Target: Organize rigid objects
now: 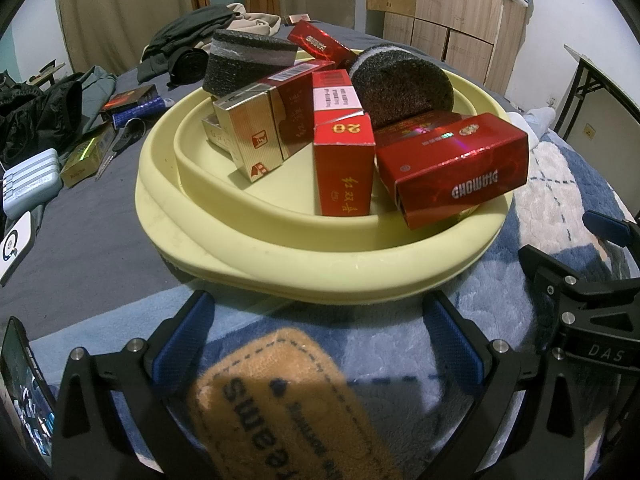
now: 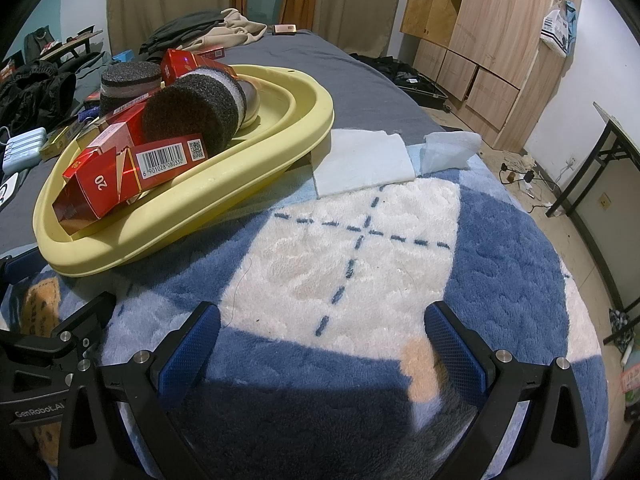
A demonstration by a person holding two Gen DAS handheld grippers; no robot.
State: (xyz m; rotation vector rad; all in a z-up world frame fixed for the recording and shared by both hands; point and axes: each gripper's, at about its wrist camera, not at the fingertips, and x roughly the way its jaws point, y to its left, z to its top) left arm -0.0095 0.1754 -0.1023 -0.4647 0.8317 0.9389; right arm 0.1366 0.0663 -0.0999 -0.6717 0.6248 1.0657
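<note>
A pale yellow basin [image 1: 320,256] sits on the bed and holds several red cigarette boxes [image 1: 452,168], a gold-ended box [image 1: 248,136] and two dark foam blocks [image 1: 400,92]. My left gripper [image 1: 320,336] is open and empty just in front of the basin's near rim, above a tan patch on the blanket. In the right wrist view the basin [image 2: 192,200] lies at the left. My right gripper [image 2: 320,340] is open and empty over the blue and white blanket, to the right of the basin. The right gripper's body shows at the right edge of the left wrist view.
Loose boxes [image 1: 132,104], a gold box [image 1: 82,160], a pale blue case [image 1: 28,184] and dark clothes [image 1: 192,40] lie on the grey sheet at the left. Two white tissues [image 2: 360,160] lie beyond the right gripper. Wooden cabinets [image 2: 480,40] and a black table [image 2: 600,168] stand at the right.
</note>
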